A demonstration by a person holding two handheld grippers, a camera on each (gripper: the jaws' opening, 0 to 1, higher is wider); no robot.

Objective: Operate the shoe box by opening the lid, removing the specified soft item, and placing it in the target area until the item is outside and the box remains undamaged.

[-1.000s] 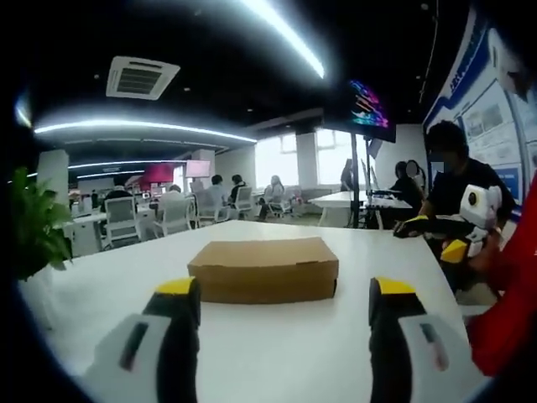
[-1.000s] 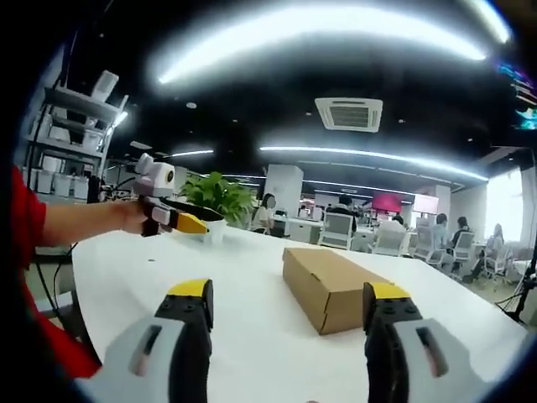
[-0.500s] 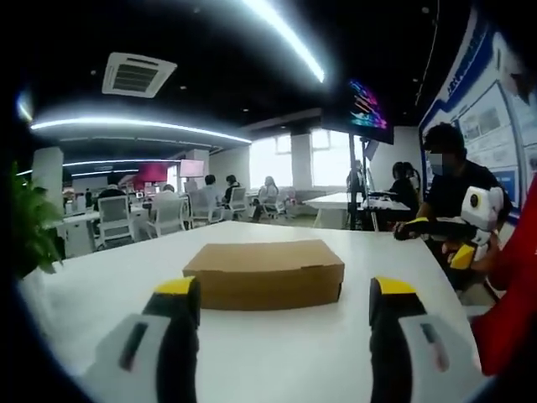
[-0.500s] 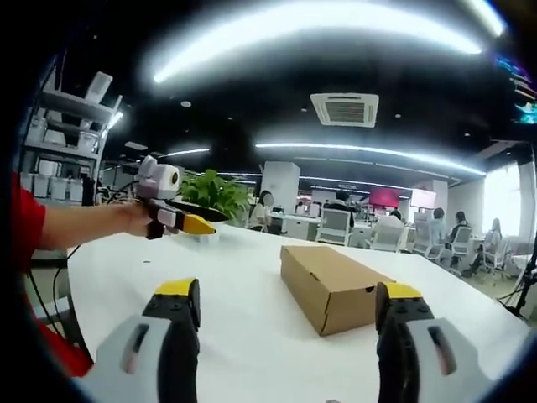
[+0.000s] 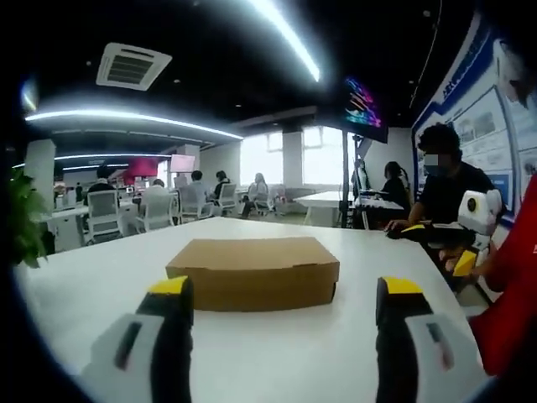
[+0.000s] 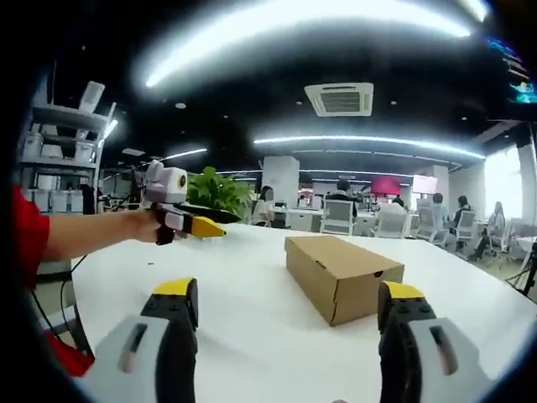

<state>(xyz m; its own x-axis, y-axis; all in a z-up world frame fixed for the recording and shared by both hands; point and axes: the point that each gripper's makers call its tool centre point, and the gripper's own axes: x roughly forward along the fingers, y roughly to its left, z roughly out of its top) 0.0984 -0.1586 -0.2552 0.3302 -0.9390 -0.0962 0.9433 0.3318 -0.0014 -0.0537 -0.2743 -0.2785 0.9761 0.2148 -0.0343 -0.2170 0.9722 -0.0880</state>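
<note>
The closed cardboard shoe box [image 5: 252,272] is set on the white table [image 5: 277,361], lid shut. Both the left gripper [image 5: 285,298] and right gripper [image 6: 289,302] are held before it, jaws wide apart, nothing gripped.

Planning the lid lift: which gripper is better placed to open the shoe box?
Probably left: the left gripper squarely faces the long side of the closed shoe box, jaws open. The right gripper meets a corner obliquely.
</note>
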